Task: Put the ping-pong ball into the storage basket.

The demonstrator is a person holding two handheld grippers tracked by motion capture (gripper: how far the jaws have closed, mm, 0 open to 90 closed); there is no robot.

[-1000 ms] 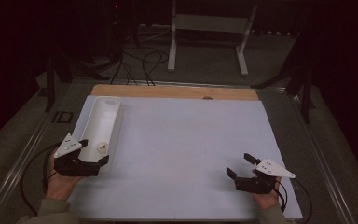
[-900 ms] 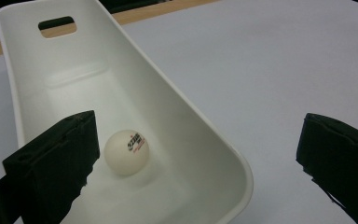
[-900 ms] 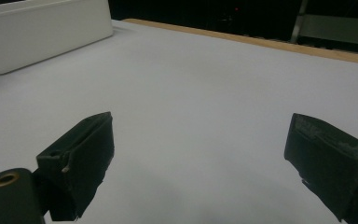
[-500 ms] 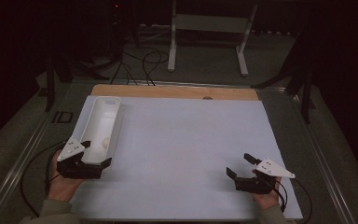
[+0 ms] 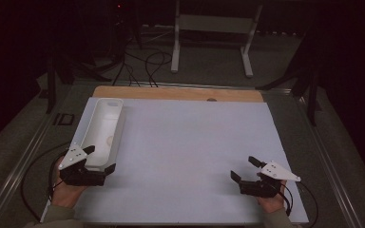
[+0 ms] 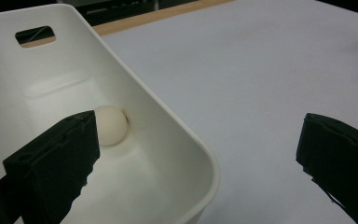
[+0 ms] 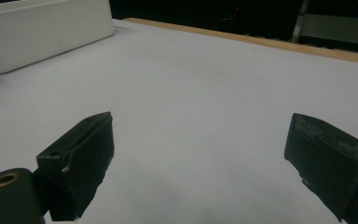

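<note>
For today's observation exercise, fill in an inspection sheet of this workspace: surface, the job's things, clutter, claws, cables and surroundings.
Surface: white sheet over a wooden table; wood shows along the far edge.
Job's things: long white bin at the sheet's left side, with a handle slot; a pale ball lies inside it.
Clutter: nothing seen on the sheet; a small dark square lies left of it.
Claws: left claw open, its jaws either side of the bin's near end; right claw open over bare sheet, holding nothing.
Cables: one trails from each claw; more lie on the floor beyond.
Surroundings: dark room, a white stand behind the table.
</note>
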